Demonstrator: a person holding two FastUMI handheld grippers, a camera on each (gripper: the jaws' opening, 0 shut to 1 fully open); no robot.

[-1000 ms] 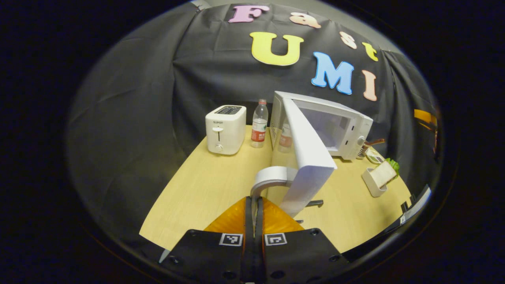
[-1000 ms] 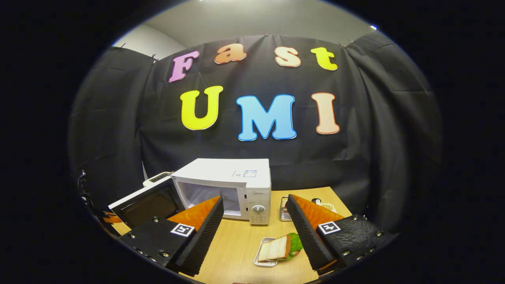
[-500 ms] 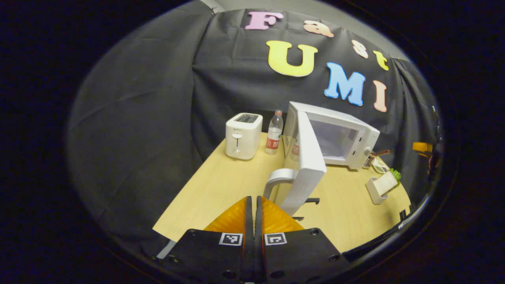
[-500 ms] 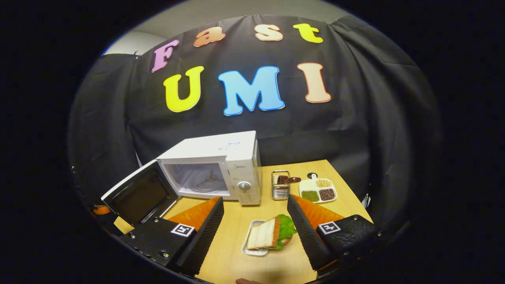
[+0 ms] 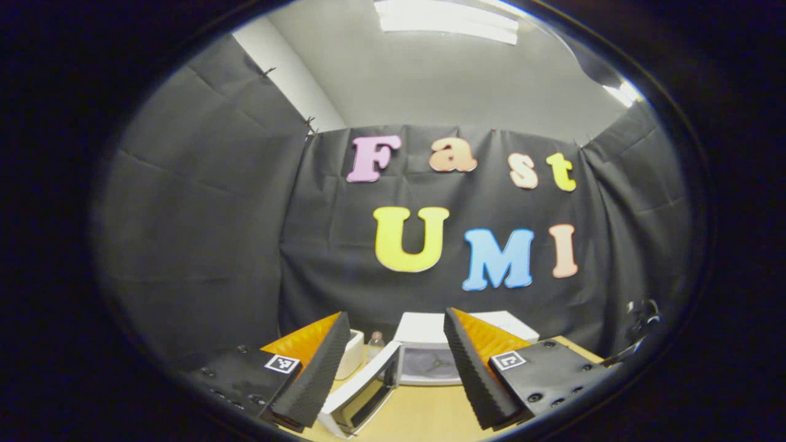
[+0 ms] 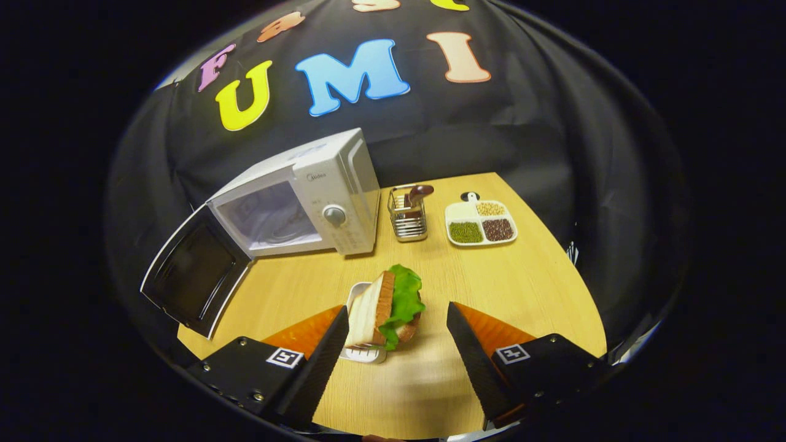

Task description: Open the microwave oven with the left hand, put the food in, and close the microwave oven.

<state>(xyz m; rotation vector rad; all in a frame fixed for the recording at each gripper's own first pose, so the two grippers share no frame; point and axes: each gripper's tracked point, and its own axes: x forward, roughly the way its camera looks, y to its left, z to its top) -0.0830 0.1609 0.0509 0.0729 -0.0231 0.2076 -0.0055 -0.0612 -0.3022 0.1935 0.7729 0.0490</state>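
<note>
With the microwave oven (image 6: 295,202) door (image 6: 193,273) swung wide on the wooden table (image 6: 522,288), the right gripper (image 6: 393,362) hangs wide-spread over the sandwich (image 6: 387,307) in its small white tray, evidently to grasp it, while the left gripper (image 5: 393,368) hangs wide apart, empty.

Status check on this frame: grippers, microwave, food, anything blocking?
Left gripper open, holding nothing. Right gripper open, sandwich between its fingers, not gripped. Microwave door swung wide, cavity empty. Nothing between sandwich and opening.
</note>
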